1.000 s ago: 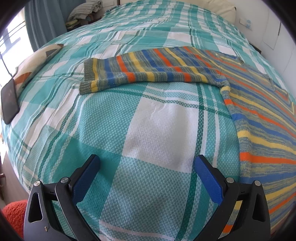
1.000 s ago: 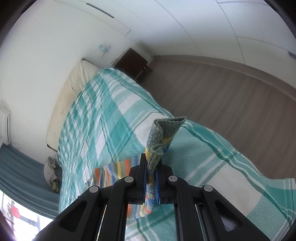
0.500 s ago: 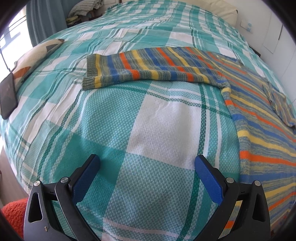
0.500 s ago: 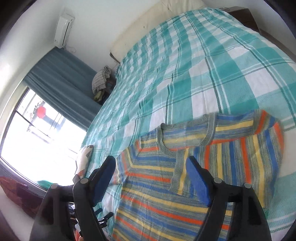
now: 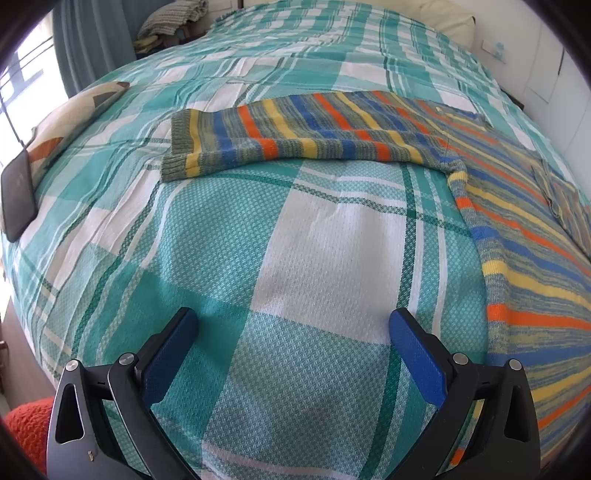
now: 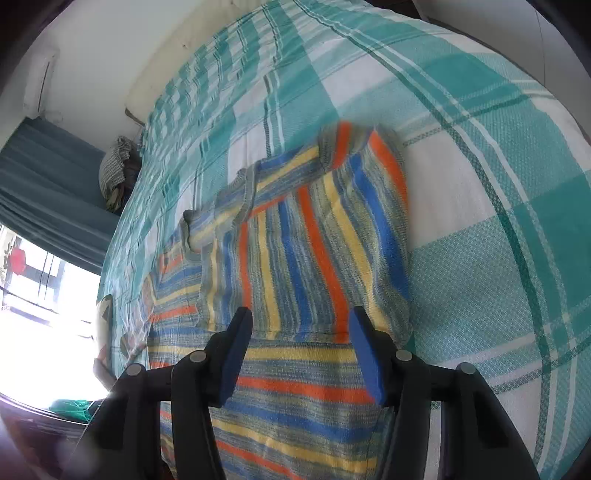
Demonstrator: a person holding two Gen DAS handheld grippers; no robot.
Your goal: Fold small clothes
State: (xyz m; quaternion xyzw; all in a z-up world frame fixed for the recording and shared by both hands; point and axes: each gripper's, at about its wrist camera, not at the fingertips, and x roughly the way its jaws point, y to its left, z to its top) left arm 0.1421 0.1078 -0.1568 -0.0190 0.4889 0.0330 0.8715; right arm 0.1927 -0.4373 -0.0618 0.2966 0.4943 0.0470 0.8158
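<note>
- The striped knit sweater (image 5: 517,236) lies flat on the bed (image 5: 295,236), which wears a teal and white plaid cover.
- In the left wrist view, one sleeve (image 5: 295,136) of the sweater stretches out straight across the cover, its ribbed cuff (image 5: 177,147) at the end farthest from the sweater body.
- The left claw (image 5: 293,347) hangs over bare plaid cover beside the sweater body, on the near side of the outstretched sleeve. Its blue pads (image 5: 417,354) stand wide apart with nothing between them.
- In the right wrist view, the other sleeve (image 6: 306,243) is folded in over the sweater's chest, its stripes running across those of the body below.
- The right claw (image 6: 299,350) sits just over the sweater (image 6: 295,387), at the lower edge of the folded sleeve. Its pads (image 6: 364,354) are spread apart and grip nothing.
- A patterned cushion (image 5: 74,114) and a dark phone (image 5: 16,199) lie at the bed's edge, beyond the cuff from the sweater.
- A folded grey cloth (image 5: 170,18) sits beside the far end of the bed, next to a teal curtain (image 6: 44,192).
</note>
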